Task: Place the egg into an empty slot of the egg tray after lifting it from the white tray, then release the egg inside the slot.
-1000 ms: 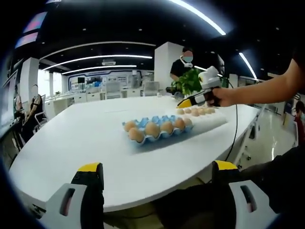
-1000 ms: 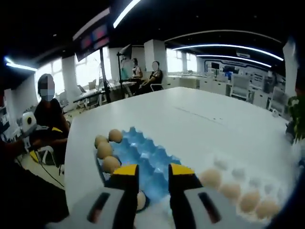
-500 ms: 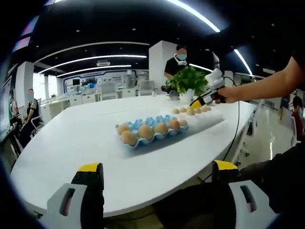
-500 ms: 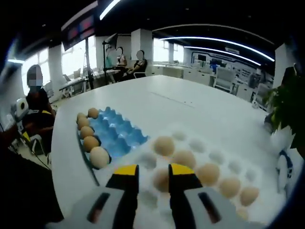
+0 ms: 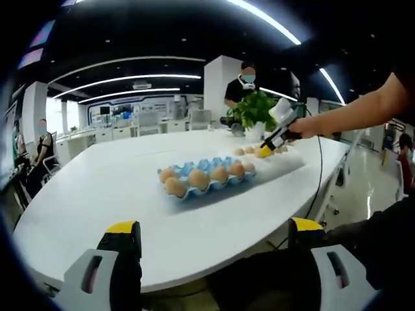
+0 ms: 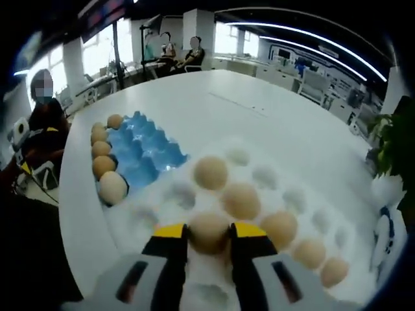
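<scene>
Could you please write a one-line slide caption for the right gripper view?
Right gripper straddles an egg in the white tray, beside the blue egg tray holding a row of eggs.

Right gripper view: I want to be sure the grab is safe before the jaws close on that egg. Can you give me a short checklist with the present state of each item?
1. Egg sits between the right gripper jaws: ok.
2. Jaws shut on the egg: cannot tell.
3. Egg lifted off the white tray: not ok, it rests in its cup.
4. Blue egg tray has empty slots: ok.
5. Neighbouring egg clear of the jaws: cannot tell.
6. Left gripper away from both trays: ok.
</scene>
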Motion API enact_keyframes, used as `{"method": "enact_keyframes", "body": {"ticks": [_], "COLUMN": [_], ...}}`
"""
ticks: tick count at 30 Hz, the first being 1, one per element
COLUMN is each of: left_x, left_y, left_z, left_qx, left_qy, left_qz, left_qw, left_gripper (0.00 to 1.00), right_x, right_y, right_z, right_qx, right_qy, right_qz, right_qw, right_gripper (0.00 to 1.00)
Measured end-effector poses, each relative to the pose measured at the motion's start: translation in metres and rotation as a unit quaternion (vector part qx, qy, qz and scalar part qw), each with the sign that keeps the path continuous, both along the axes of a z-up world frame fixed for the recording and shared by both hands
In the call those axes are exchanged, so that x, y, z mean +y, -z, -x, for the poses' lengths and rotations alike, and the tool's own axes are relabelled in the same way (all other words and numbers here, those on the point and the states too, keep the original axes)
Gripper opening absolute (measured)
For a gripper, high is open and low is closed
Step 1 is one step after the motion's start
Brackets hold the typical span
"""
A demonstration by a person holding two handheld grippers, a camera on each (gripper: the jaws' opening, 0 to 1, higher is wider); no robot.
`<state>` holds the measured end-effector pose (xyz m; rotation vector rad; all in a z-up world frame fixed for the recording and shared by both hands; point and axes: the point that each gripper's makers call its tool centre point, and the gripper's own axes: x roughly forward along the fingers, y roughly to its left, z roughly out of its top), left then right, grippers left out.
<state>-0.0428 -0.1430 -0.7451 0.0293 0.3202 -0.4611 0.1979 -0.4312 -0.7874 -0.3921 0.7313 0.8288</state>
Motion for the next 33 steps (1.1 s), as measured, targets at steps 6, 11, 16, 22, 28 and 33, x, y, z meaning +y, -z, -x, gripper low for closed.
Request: {"method": "enact_keyframes", "body": {"ticks": [6, 11, 16, 22, 28, 33], "left_x": [0.002, 0.004, 0.009, 0.006, 0.001, 0.002], "left_y": [0.000, -0.004, -0.003, -0.003, -0.004, -0.001], "left_z": [-0.005, -0.008, -0.011, -0.017, -0.017, -0.015], "left_qx": [0.002, 0.000, 0.001, 0.001, -0.002, 0.001], "left_qy": [0.000, 0.003, -0.002, 0.001, 0.007, 0.005], "left_qz": [0.001, -0.005, -0.006, -0.004, -0.008, -0.008], "left_qw": [1.0000, 1.0000, 1.0000, 1.0000, 0.9999, 1.0000], "left_gripper": [0.95, 0.95, 0.95, 0.95, 0.95, 0.95], "right_x": [0.000, 0.000, -0.003, -0.004, 0.001, 0.020], "right_y": [-0.003, -0.011, -0.028, -0.060, -0.063, -0.066], "right_z": [-0.004, -0.006, -0.011, -0.016, -0.008, 0.004], "right_qx": [-0.003, -0.023, -0.037, -0.037, -0.009, 0.026], "right_qy": [0.002, 0.016, 0.048, 0.107, 0.131, 0.139], "right_qz": [-0.015, -0.050, -0.100, -0.225, -0.263, -0.305], "right_qw": [0.9999, 0.9984, 0.9931, 0.9679, 0.9560, 0.9418], "right_gripper": [0.26, 0.26, 0.26, 0.26, 0.26, 0.26]}}
